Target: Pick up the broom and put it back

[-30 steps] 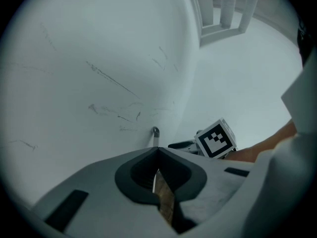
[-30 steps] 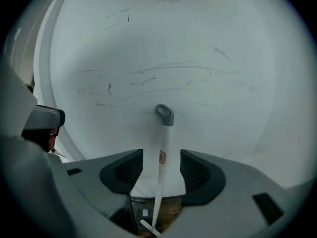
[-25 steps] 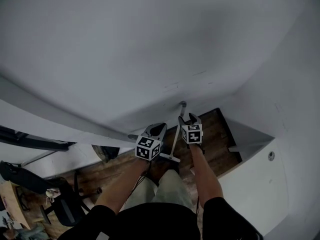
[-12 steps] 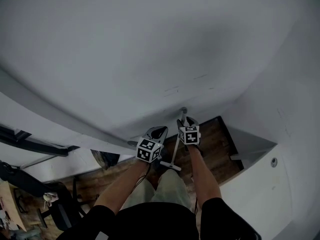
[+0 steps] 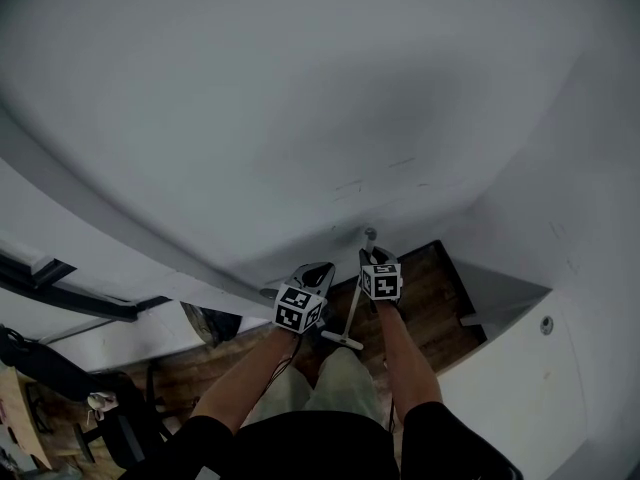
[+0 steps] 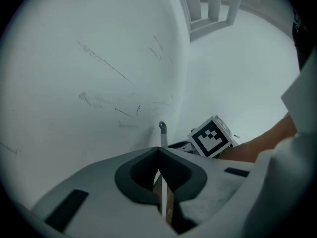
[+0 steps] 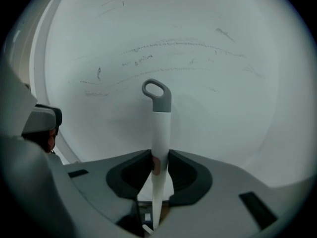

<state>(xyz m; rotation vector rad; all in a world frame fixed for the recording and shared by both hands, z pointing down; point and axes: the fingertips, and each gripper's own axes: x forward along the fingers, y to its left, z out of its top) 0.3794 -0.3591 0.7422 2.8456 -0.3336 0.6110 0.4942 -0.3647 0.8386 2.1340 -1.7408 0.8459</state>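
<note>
The light is dim and gray. Gripper views look round and bent, with dark corners. The broom (image 7: 159, 128) looks sharp.

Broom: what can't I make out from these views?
- Lower end of the broom: head view, too small and dim.
- The handle below the grip: right gripper view, hidden by the right gripper, whose jaws have just been closing on it.
- Most of the handle: left gripper view, behind the left gripper.
</note>
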